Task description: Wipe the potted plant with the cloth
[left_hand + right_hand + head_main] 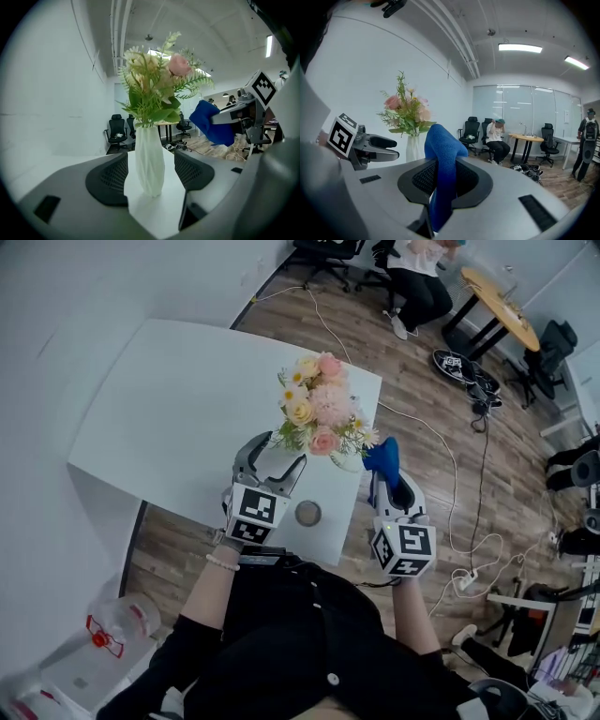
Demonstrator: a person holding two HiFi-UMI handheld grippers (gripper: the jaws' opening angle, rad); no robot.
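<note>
A person is working at a white worktop [178,409] with a two-jaw gripper in each hand. The potted plant [322,418], a bunch of pink, cream and yellow flowers with green fronds in a ribbed white vase [150,161], is standing upright near the worktop's right edge, towards the near right corner.

The left gripper [272,456] is reaching in over the near edge, pointing at the plant from the left. Its jaws are standing wide apart and gripping nothing. In the left gripper view the vase is lining up with the gap between them, and neither pad is touching it.

The right gripper [386,482] is hanging off the right edge of the worktop, just beside the vase. Its jaws are pinching a blue cloth [440,154], which is bunching up out of them in a rounded fold; how close the fold is coming to the leaves cannot be told.

A round grey cap [307,514] is sitting in the worktop near its near edge, between the two grippers. Far behind, across a wooden floor [422,390] strewn with cables, a person [417,282] is sitting on a chair beside a round wooden table [502,306].
</note>
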